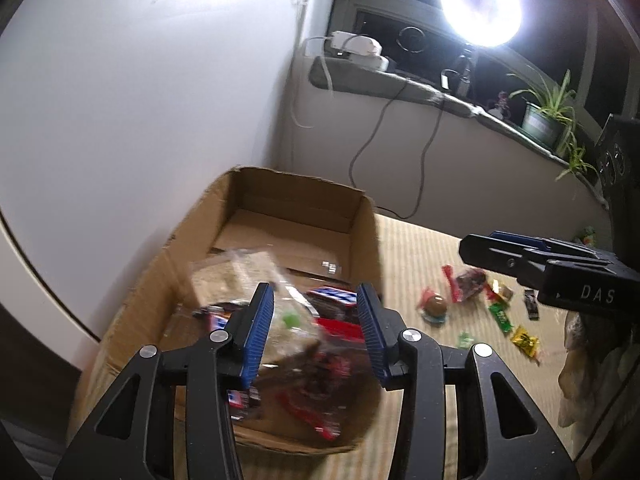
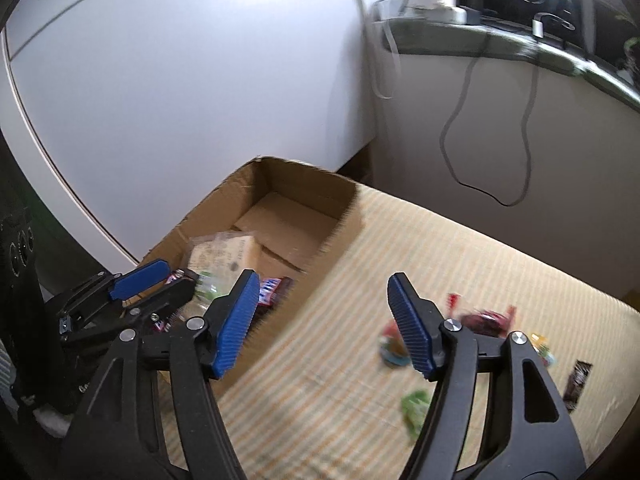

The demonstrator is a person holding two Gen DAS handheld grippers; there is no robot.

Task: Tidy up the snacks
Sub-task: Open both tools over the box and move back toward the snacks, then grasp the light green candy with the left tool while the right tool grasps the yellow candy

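Striped matting covers the surface below a pale wall and a lamp-lit windowsill, and at its left stands an open cardboard box (image 1: 256,216) that already holds several packets, seemingly the place where the snacks are being gathered. Over the box, the left gripper (image 1: 316,334) hangs with jaws parted and nothing pressed between the pads, blurred wrappers lying beneath it, while further right the right gripper (image 2: 320,324) is spread wide and empty above the mat. Loose snacks (image 1: 476,300) still lie scattered at the right, too smeared to read their labels.
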